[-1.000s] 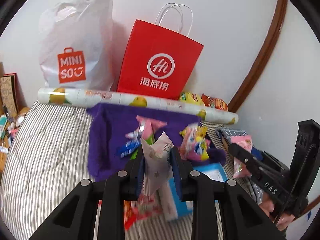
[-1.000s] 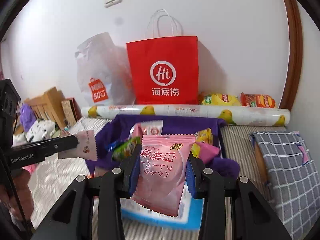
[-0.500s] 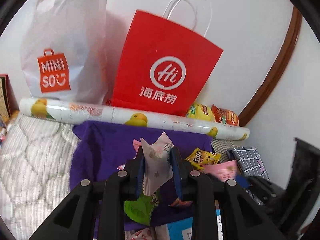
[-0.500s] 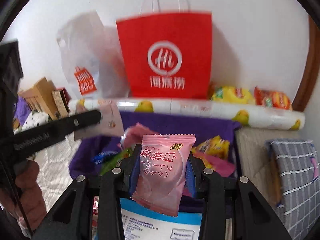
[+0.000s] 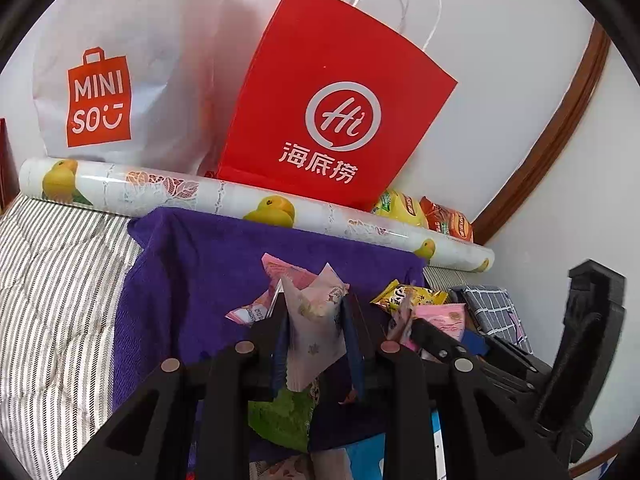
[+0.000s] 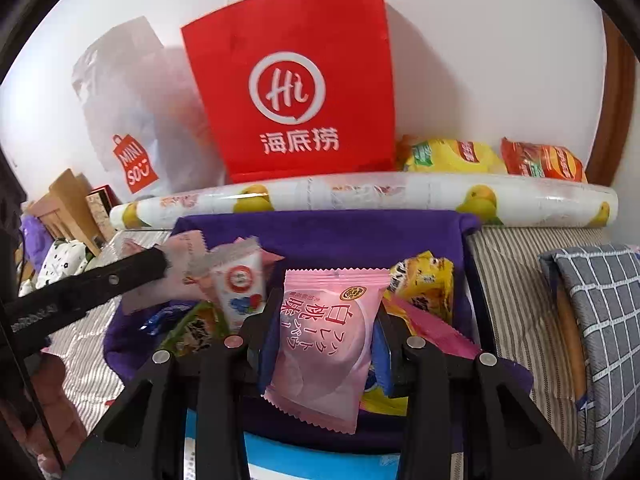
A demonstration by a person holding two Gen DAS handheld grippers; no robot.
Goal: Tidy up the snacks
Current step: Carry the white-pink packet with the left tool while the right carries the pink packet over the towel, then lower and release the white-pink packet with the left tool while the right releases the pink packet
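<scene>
Pink packets, each clamped in a gripper — left, right — are now hanging lower, nearing the purple cloth for sorting.

Both held packets, the pale crinkled wrapper and the pink peach-print sachet, have been carried forward over the purple cloth, nearer the red paper bag.

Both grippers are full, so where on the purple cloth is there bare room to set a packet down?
Bare: the purple cloth's left and back part, between the striped bedding and the printed roll. Crowded: its near-right side, with piled snack packets.
</scene>
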